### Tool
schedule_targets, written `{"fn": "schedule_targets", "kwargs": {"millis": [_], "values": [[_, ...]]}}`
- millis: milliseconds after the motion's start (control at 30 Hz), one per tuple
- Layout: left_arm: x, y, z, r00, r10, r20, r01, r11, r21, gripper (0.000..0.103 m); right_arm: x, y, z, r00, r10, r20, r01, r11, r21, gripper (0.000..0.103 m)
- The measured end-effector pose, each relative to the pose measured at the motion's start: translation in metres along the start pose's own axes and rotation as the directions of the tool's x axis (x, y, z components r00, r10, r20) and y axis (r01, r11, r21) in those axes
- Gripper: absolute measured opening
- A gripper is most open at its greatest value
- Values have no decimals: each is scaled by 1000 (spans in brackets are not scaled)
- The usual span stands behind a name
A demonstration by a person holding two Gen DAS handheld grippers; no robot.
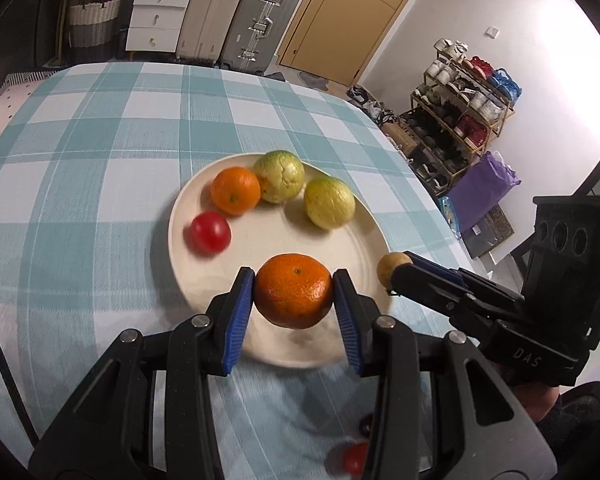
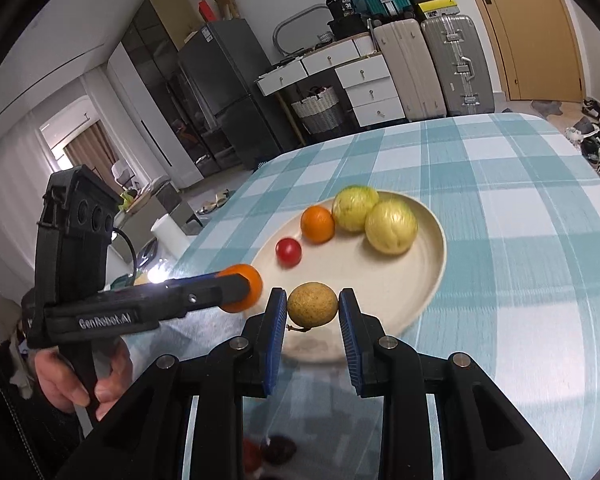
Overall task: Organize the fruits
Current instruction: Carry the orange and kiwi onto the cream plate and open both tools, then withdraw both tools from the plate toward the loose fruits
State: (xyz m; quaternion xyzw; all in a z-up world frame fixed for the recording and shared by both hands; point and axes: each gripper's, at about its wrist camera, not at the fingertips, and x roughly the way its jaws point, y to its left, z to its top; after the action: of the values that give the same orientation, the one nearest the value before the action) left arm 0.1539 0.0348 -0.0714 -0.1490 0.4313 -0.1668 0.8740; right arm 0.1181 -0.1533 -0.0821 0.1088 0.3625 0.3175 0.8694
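left wrist view: four fruits sit on the plate (image 1: 364, 236) from 9 to 1 o'clock. the left gripper (image 1: 293, 294) clenches an orange (image 1: 293, 296) over its 6 o'clock rim; the right gripper (image 2: 312, 306) grasps a small brown fruit (image 2: 312, 305), and both probably go in next.

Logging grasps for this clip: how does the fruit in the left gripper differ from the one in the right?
The orange in the left gripper is bright orange; the small brown fruit in the right gripper is dull tan and speckled. The orange is larger. The brown fruit has a thin stem hanging below. Both are round and held over the plate.

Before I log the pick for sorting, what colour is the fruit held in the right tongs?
Tan-brown, speckled fruit; clearest in the right wrist view.
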Motion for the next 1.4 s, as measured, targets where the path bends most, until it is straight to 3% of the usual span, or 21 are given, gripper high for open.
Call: {"fn": "schedule_targets", "kwargs": {"millis": [500,833,933,1067,1167,1233,1333,1400], "values": [[37,10,36,1000,7,-11,-7,1000,11,37,59,-22,51,998,31,-58,-27,998,56,28],[46,20,42,998,-55,6,55,998,-13,37,78,-19,65,997,10,-75,-7,999,44,28],[45,19,44,999,-48,10,48,999,-11,38,80,-21,67,997,0,-73,4,999,53,32],[38,14,45,999,-32,32,31,999,13,38,72,-28,66,999,7,-51,-3,997,83,46],[34,13,43,999,-33,36,33,999,11,39,62,-29,66,1000,10,-26,-8,995,95,48],[30,10,40,999,-11,40,10,1000,21,41,54,-28,65,1000,0,-8,0,996,89,52],[22,7,35,999,15,48,-17,999,37,42,42,-27,62,1000,-11,16,9,997,80,66],[16,5,32,998,34,53,-36,998,49,43,34,-26,59,999,-17,29,15,997,71,68]]}}
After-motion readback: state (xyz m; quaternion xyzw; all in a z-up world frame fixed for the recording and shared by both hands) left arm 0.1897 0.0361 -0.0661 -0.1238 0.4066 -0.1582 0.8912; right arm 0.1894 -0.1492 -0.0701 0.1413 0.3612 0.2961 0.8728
